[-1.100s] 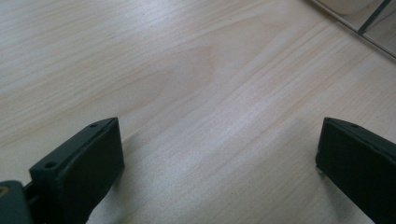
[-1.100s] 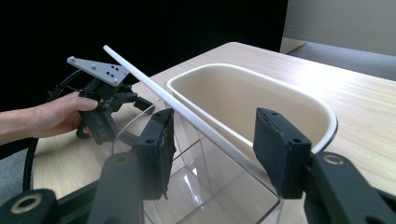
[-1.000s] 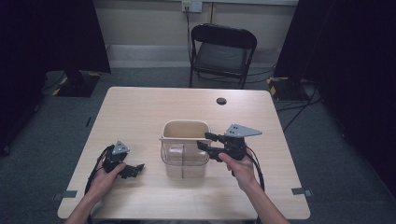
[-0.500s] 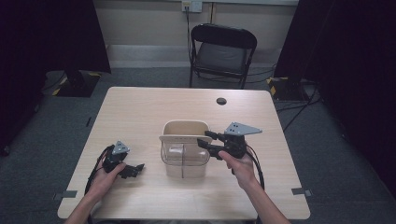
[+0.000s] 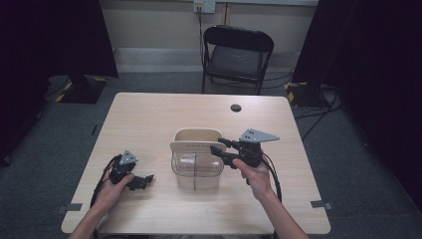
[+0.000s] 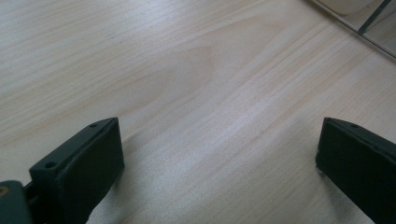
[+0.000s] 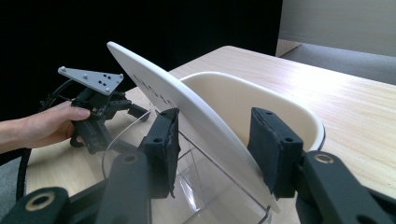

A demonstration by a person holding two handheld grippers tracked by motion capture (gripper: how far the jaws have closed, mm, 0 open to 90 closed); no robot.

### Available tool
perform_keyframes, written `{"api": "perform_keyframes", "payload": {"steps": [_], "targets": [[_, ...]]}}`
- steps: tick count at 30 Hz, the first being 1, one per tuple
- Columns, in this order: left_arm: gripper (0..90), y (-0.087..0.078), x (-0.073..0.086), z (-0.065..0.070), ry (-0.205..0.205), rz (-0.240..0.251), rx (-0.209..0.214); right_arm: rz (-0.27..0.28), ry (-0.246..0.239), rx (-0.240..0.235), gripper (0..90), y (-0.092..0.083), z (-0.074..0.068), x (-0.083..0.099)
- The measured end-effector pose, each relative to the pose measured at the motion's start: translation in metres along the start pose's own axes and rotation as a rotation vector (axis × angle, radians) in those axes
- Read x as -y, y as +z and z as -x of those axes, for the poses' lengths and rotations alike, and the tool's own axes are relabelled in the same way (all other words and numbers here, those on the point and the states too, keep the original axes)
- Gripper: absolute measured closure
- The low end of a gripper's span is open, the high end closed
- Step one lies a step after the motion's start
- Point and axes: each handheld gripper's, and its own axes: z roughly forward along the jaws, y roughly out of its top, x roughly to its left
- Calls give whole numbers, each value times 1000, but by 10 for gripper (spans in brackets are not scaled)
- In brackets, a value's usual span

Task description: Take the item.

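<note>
Dark-curtained room, wooden bench (image 5: 149, 124): clear bin (image 5: 196, 169) sits at centre. Lid (image 7: 187, 116) is being clamped by right tongs (image 7: 212, 144), just closing. Left tongs (image 6: 215, 154), 9 o'clock, gape empty. Next, lid gets lifted.

Pale wood-grain counter (image 5: 149, 119) carries a clear container (image 5: 196, 172) near centre, a small dark round disc (image 5: 236, 107) toward the far edge, and the left tool (image 5: 140, 182) resting at left.

Bright, evenly lit tabletop — dark, murky surroundings, soft shadows.
</note>
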Motion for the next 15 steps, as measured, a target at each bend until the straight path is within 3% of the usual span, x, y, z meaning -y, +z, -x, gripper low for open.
{"api": "perform_keyframes", "payload": {"steps": [15], "targets": [[3,0,0,0,-4,2,0,5,5,5,559,1,3,-1]]}}
